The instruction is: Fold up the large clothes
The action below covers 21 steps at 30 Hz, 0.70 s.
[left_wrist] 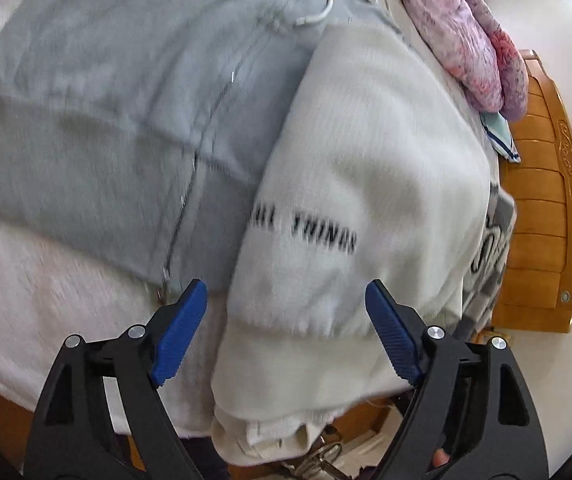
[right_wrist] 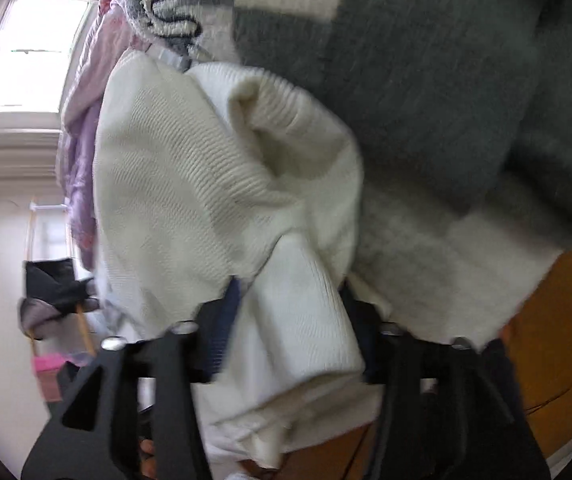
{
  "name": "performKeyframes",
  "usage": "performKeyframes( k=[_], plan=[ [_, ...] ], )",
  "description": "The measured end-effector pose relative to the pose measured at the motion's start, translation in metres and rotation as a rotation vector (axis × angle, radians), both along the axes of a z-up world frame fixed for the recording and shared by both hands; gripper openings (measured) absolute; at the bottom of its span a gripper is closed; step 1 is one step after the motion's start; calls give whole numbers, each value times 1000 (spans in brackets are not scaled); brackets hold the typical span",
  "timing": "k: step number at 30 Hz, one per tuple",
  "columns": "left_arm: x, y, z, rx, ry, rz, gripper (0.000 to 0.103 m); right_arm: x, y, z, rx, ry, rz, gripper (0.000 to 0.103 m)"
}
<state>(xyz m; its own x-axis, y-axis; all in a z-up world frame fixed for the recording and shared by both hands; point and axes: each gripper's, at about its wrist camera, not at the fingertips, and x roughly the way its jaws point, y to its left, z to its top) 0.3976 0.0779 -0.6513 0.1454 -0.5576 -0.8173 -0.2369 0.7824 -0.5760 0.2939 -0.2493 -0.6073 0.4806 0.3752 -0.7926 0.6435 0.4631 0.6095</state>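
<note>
The white sweater lies on the bed beside a grey hoodie, its hem between your left gripper fingers, which stand wide apart, gripping nothing. Your right gripper is clamped on a sweater fold.
</note>
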Motion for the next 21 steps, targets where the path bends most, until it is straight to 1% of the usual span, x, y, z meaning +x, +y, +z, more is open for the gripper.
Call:
performKeyframes(
  k=[2,3,5,6,7,9,10,11,12,13,14,16,18,21],
  plan=[
    [-16,-3,-6,-6,23,-7,82,-2,-9,6,-13,-4,17,58],
    [-24,-5,-11,-16,39,-10,82,-4,-10,4,-14,-2,31,63],
    [-32,-10,-19,-44,63,-9,82,-9,-19,-1,-13,17,61,66],
    [-33,-13,-22,-49,74,-8,82,-13,-23,-6,-7,35,58,67],
    [-37,-15,-28,-57,84,-7,82,-18,-24,-11,20,40,43,67],
    [-39,-19,-34,-58,76,6,82,-28,-25,-27,132,18,7,69],
    [-38,-20,-33,-55,66,3,78,-32,-24,-36,186,13,-4,69],
    [-38,-22,-32,-65,49,-9,68,-34,-22,-46,248,8,-11,71],
    [-37,-24,-31,-54,58,-23,65,-36,-20,-54,287,17,-23,72],
    [-31,-29,-29,-65,68,-25,53,-39,-18,-60,321,12,-54,72],
    [-29,-27,-25,-94,80,-20,39,-40,-17,-62,343,-1,-74,76],
    [-25,-24,-14,-169,96,10,30,-43,-14,-68,415,-23,-119,78],
    [-21,-20,1,-233,90,23,29,-47,-10,-74,469,-28,-165,78],
    [-15,-22,16,-292,77,30,29,-54,0,-82,559,-44,-246,83]
  ],
)
